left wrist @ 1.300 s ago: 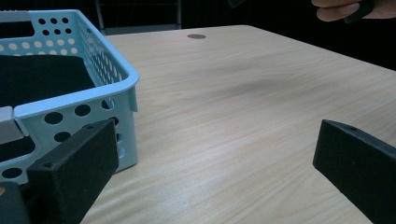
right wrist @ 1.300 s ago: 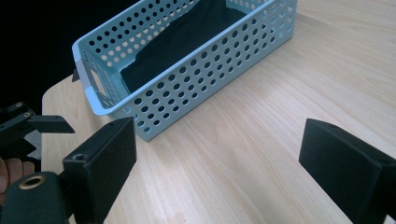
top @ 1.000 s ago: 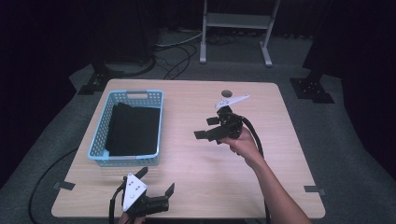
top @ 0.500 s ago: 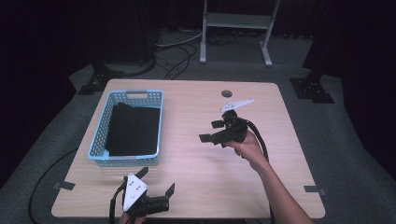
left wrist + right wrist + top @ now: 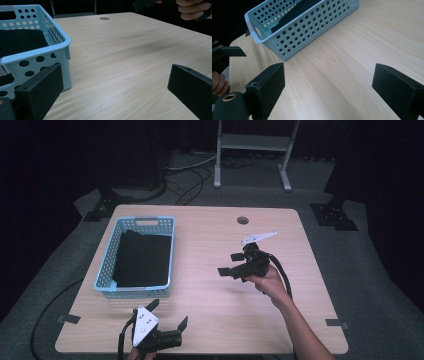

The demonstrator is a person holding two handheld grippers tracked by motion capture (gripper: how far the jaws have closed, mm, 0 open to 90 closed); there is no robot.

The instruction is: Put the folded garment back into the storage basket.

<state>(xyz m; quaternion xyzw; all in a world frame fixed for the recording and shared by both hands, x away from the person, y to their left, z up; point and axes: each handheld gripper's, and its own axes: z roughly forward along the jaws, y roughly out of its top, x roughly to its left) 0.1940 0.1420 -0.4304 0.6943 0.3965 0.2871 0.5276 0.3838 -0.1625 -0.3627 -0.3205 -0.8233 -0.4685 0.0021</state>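
Note:
A light blue perforated basket (image 5: 102,270) stands on the left of the wooden table (image 5: 210,235), holding a folded black cloth (image 5: 142,260). My left gripper (image 5: 169,313) is held low at the table's front edge, just in front of the basket's near right corner, open and empty. In the left gripper view its jaws stand wide apart (image 5: 115,75), with the basket (image 5: 35,52) at the left. My right gripper (image 5: 229,263) hovers over the middle right of the table, open and empty, pointing left toward the basket (image 5: 312,27). Bare wood lies between the right gripper's fingertips (image 5: 329,75).
A round cable hole (image 5: 243,220) sits near the table's far edge. Beyond the table stand a metal frame (image 5: 252,150) and loose cables (image 5: 185,175) on the floor. The right gripper view catches the left gripper (image 5: 227,52) and a hand (image 5: 218,85) at its left edge.
My right gripper has drifted a little nearer to me and to the right, still open. The left gripper has hardly moved.

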